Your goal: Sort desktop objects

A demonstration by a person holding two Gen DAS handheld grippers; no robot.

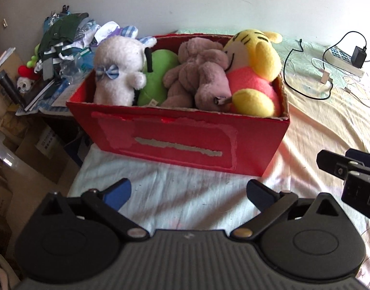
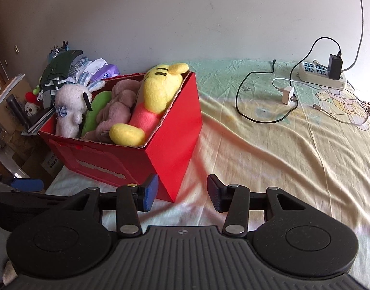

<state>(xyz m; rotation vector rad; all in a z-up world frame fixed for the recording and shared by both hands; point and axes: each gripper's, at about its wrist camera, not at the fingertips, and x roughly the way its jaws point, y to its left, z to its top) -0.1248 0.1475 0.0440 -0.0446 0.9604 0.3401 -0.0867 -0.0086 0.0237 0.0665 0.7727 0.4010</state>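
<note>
A: What's in the red box point(image 1: 175, 137) on the bed sheet point(image 1: 185, 193)?

B: From the left: white bunny point(image 1: 117, 72), green plush point(image 1: 155, 77), brown plush point(image 1: 199, 72), yellow bear point(image 1: 255, 72).

A: The grippers?

B: Left gripper point(image 1: 188, 192) is spread wide, empty, before the box. Right gripper point(image 2: 182, 193) is partly spread, empty, by the box's right corner. Farther right lies a power strip point(image 2: 320, 72).

Green plush point(image 1: 158, 77) mostly hidden
</note>
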